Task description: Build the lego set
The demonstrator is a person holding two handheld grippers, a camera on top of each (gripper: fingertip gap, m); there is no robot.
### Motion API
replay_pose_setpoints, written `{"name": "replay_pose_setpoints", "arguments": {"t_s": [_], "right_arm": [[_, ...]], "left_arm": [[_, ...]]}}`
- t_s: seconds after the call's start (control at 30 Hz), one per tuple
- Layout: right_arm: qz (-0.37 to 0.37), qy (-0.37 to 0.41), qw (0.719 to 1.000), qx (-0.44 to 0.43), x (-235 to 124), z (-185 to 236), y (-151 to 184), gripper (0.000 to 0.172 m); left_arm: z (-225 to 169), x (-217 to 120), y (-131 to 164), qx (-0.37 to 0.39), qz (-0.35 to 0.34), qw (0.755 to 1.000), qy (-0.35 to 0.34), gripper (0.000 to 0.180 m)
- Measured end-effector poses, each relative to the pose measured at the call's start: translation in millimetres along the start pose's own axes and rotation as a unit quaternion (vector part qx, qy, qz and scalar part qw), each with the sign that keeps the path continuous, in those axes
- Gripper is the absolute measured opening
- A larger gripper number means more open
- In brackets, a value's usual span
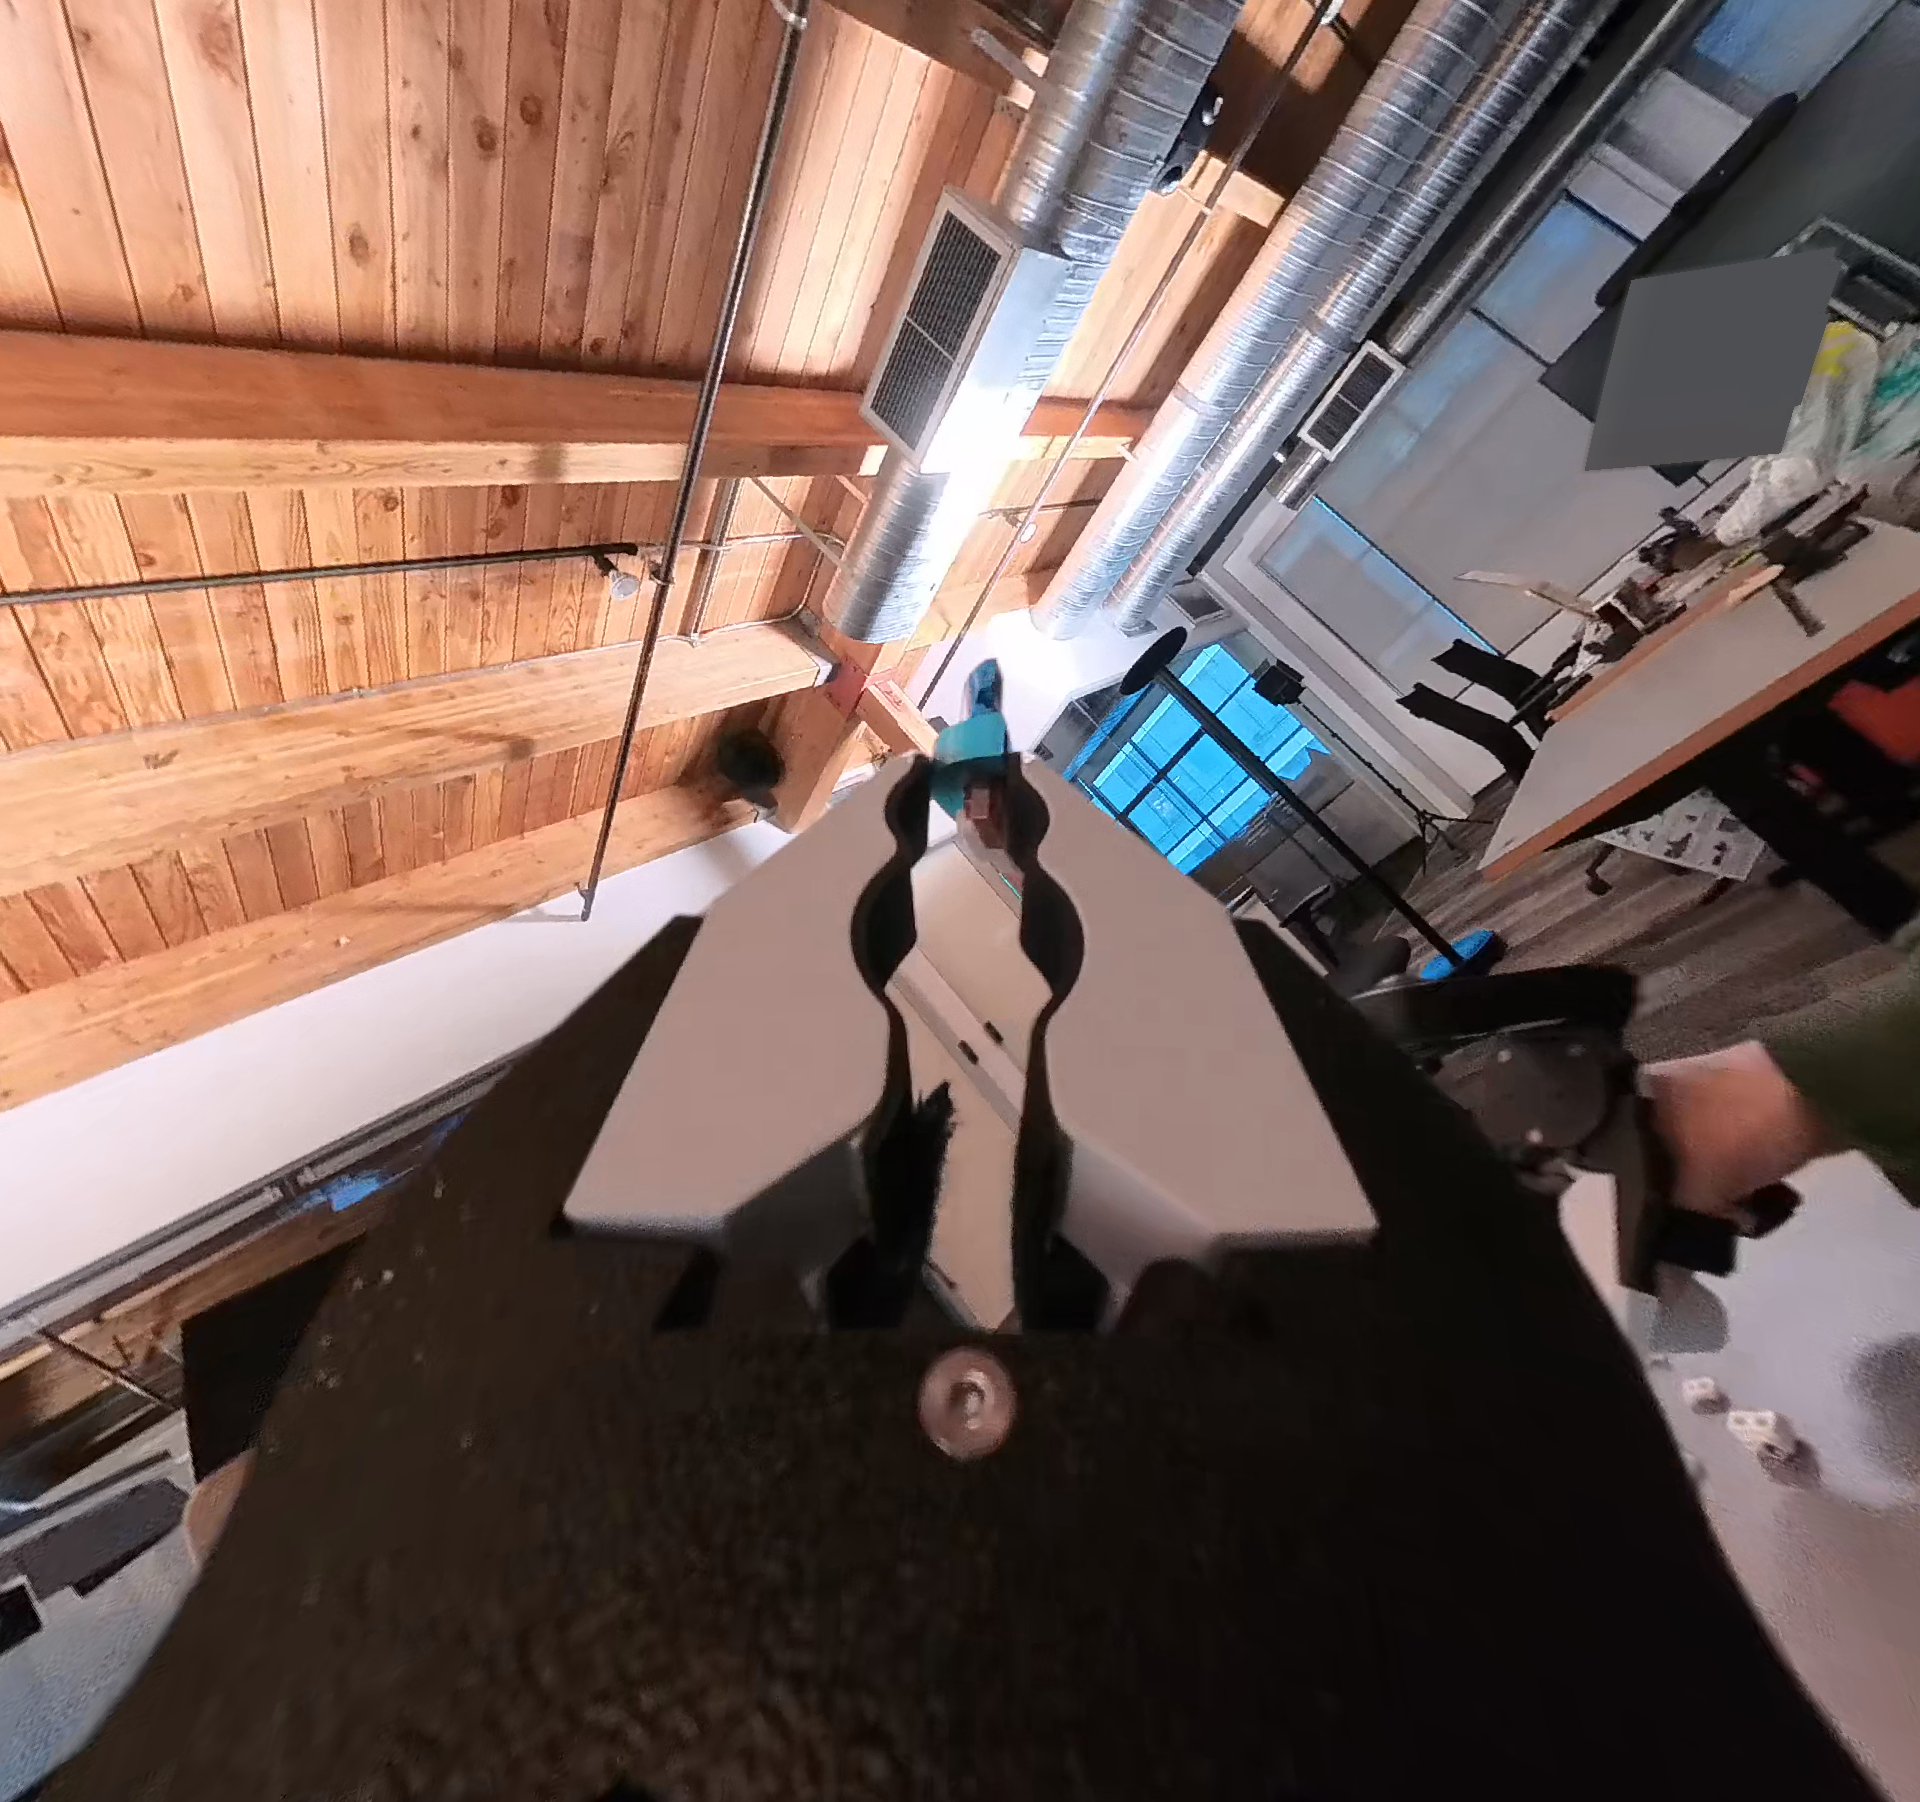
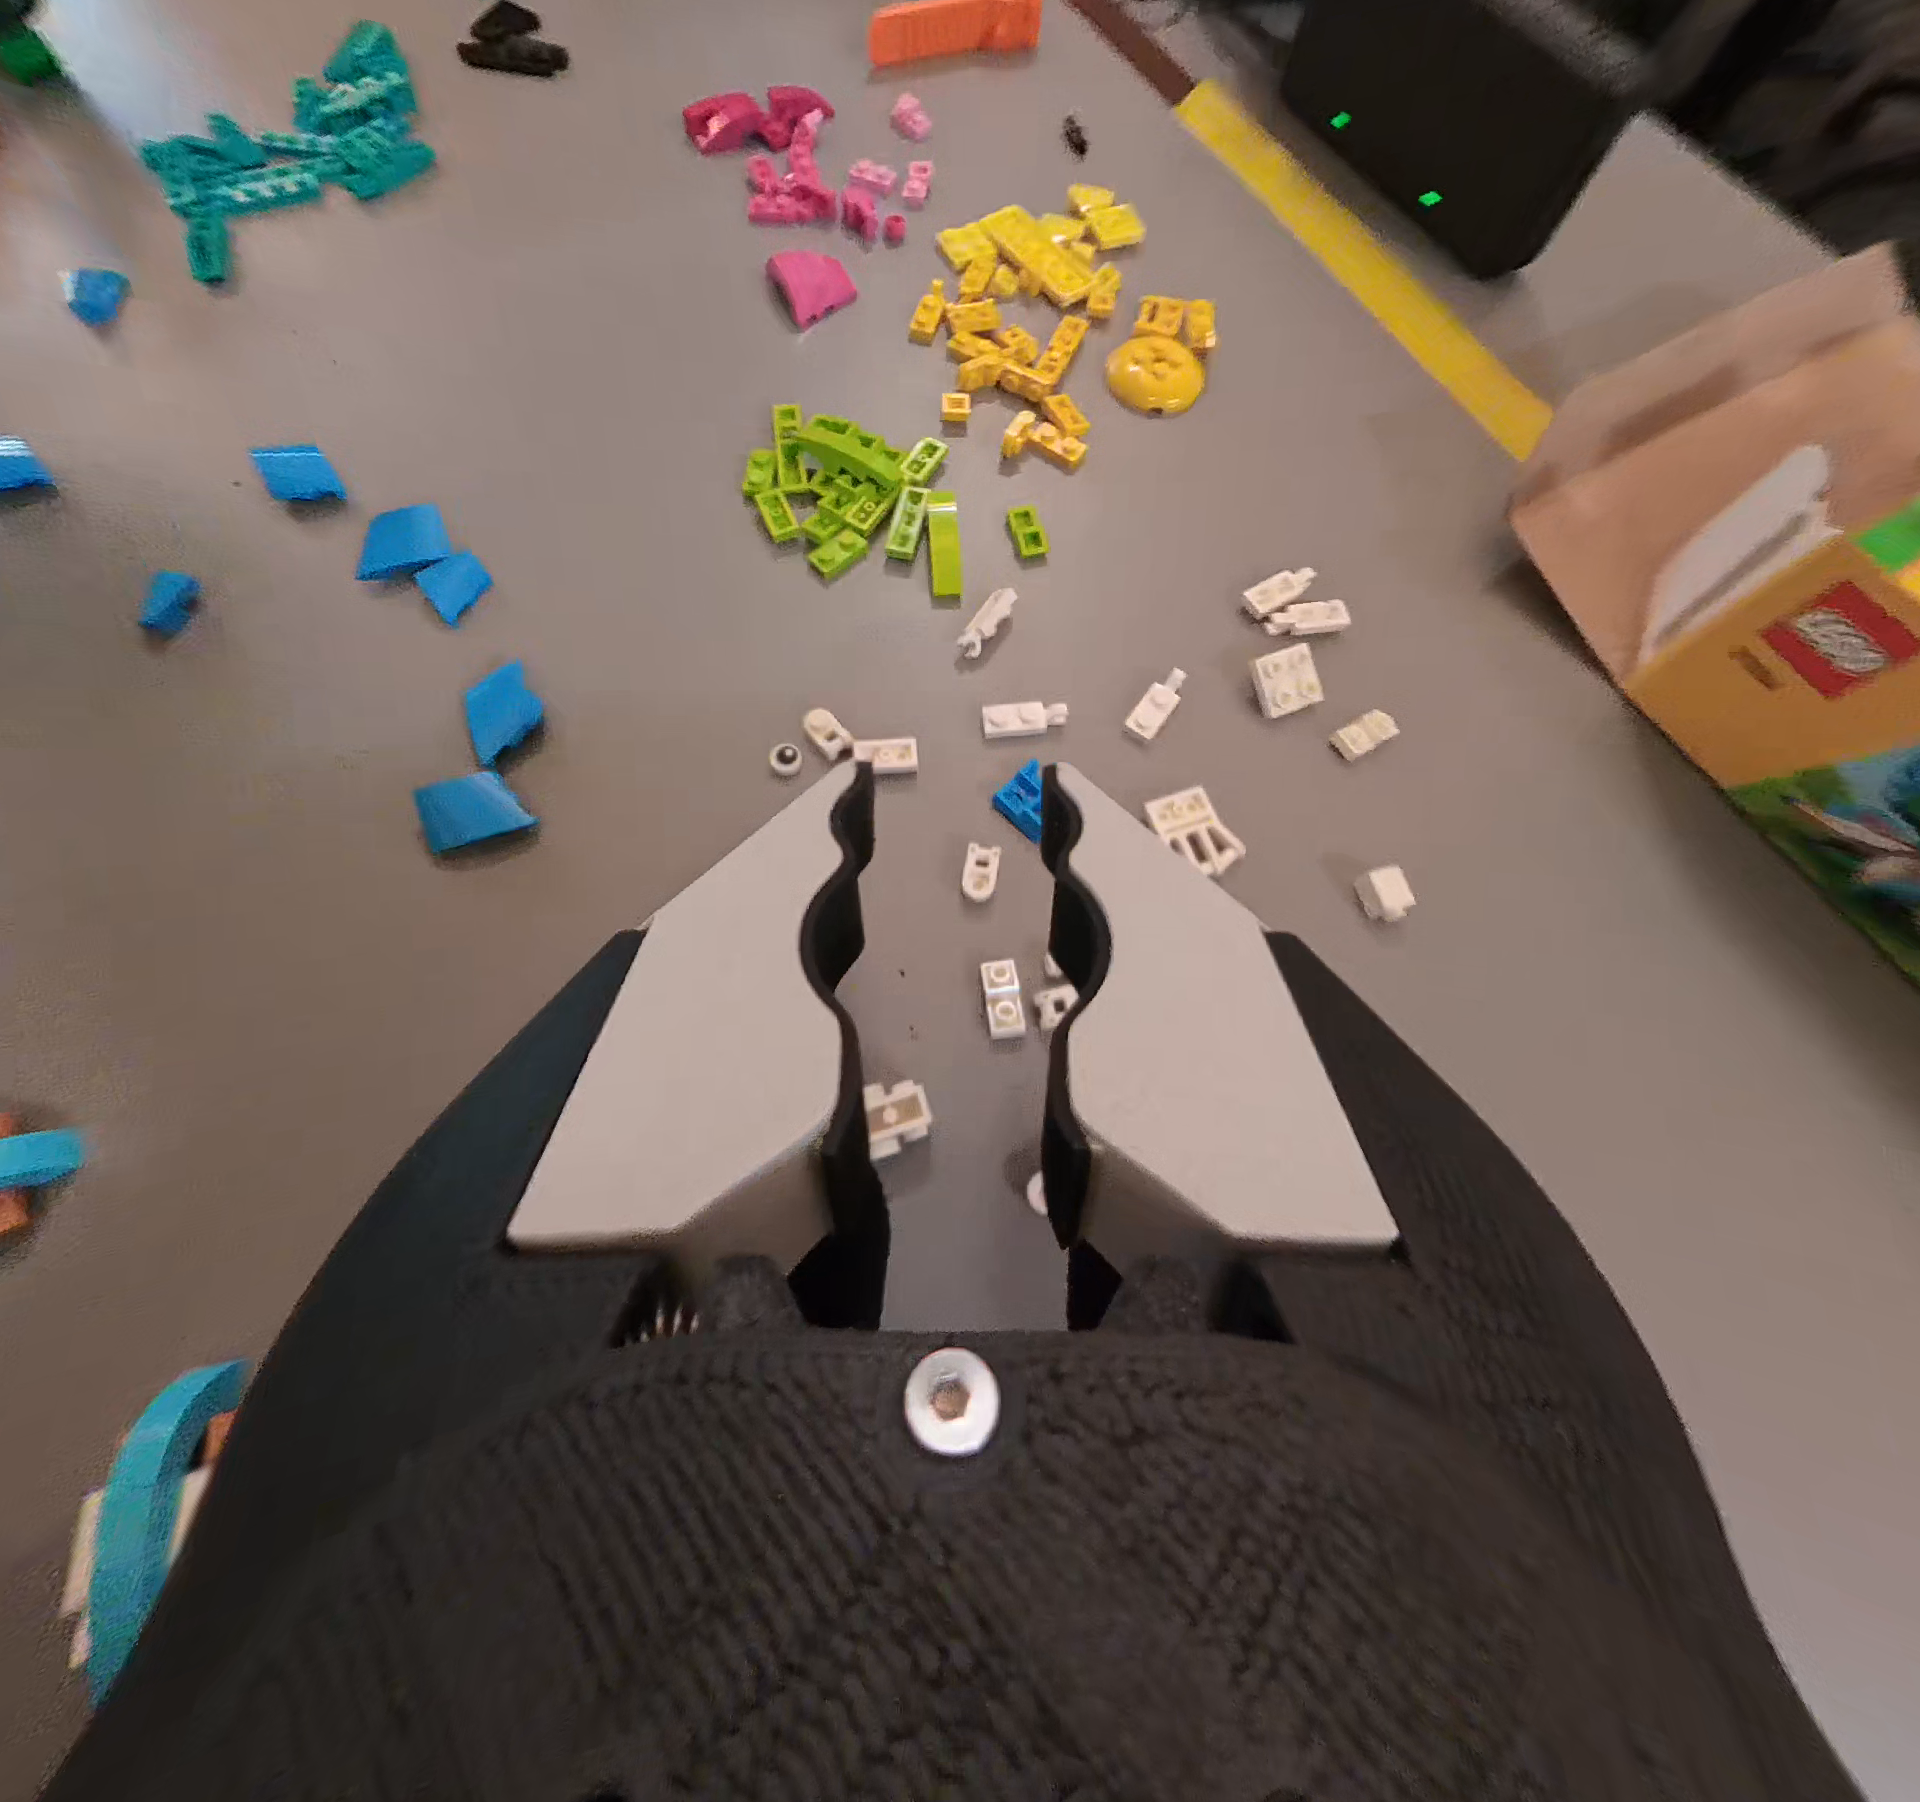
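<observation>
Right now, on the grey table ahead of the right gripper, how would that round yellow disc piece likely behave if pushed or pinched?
The yellow disc looks like hard moulded plastic, so probably stiff and light. It lies flat, so a push would likely slide it across the smooth table rather than roll it. Its low, thin edge may be awkward to pinch.

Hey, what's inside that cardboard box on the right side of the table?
The open cardboard box shows a yellow-and-green printed toy box and something white tucked in. Anything deeper is hidden by the flaps and the picture's edge.
</observation>
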State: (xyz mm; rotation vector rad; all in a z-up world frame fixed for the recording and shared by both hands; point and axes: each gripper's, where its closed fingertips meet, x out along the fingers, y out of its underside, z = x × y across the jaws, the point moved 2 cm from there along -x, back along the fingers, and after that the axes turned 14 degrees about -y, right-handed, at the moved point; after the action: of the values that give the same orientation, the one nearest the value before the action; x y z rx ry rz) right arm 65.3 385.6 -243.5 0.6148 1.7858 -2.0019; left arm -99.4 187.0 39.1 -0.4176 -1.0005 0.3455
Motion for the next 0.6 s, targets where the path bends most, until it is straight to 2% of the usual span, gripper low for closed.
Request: {"name": "replay_pose_setpoints", "arguments": {"t_s": [0.03,0.2,0.43,0.6], "right_arm": [[0.010,-0.020,1.000,0.009,2.1,-2.9,-2.2,0.033],[0.049,-0.054,0.997,0.009,12.4,-19.1,1.7,0.033],[0.021,-0.078,0.996,0.029,21.2,-31.8,8.3,0.033],[0.035,-0.093,0.994,0.048,27.9,-34.6,18.1,0.032]], "left_arm": [[1.4,-0.3,2.9,-0.006,0.002,1.000,-0.002,0.011],[6.3,-1.1,12.5,-0.044,0.004,0.999,-0.008,0.012],[13.1,-2.4,27.8,-0.161,-0.011,0.987,-0.010,0.012],[-5.7,4.2,49.8,-0.160,0.021,0.987,0.008,0.011]]}}
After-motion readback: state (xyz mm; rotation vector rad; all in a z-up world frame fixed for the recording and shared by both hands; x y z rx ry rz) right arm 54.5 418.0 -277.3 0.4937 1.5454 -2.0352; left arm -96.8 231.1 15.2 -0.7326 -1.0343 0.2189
